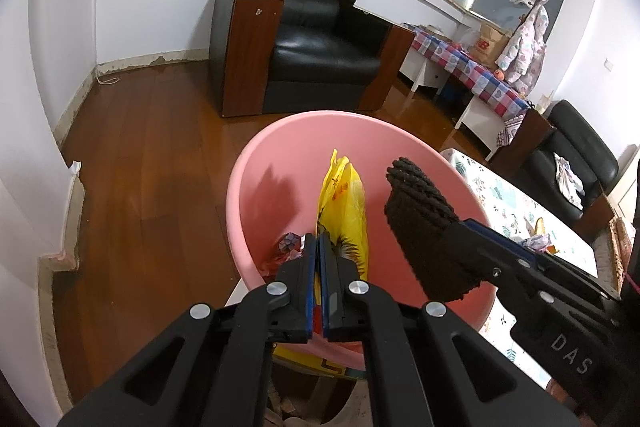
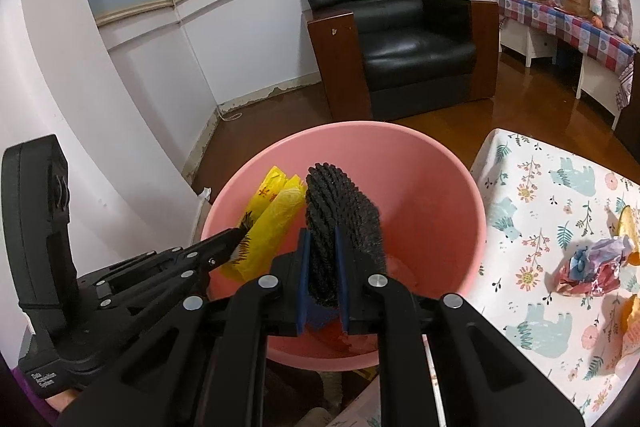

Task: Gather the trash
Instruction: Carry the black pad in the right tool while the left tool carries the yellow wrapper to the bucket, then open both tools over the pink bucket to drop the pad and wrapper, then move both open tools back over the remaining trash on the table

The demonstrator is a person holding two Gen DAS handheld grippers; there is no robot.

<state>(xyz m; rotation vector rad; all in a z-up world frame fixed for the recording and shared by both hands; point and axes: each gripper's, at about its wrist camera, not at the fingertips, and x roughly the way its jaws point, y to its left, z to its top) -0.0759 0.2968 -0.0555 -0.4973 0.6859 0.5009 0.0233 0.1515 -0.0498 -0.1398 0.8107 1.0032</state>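
A pink basin [image 1: 256, 163] [image 2: 440, 163] stands beside the table's edge. My left gripper [image 1: 319, 241] is shut on a yellow plastic bag [image 1: 346, 203] and holds it upright over the basin; the bag also shows in the right wrist view [image 2: 272, 215], with the left gripper [image 2: 240, 231] pinching it. My right gripper [image 2: 321, 239] is shut on a black knitted cloth [image 2: 340, 203] and holds it over the basin. The cloth also shows in the left wrist view [image 1: 424, 223], with the right gripper [image 1: 464, 227] on it. Crumpled paper [image 1: 290, 243] lies inside the basin.
A table with a floral cloth [image 2: 532, 211] [image 1: 504, 203] lies to the right, with crumpled colourful wrappers [image 2: 592, 263] and orange scraps [image 2: 628, 223] on it. A black armchair [image 1: 312, 39] [image 2: 408, 39] stands behind on the wooden floor [image 1: 152, 155]. A side table with a checked cloth [image 1: 472, 67] stands at the far right.
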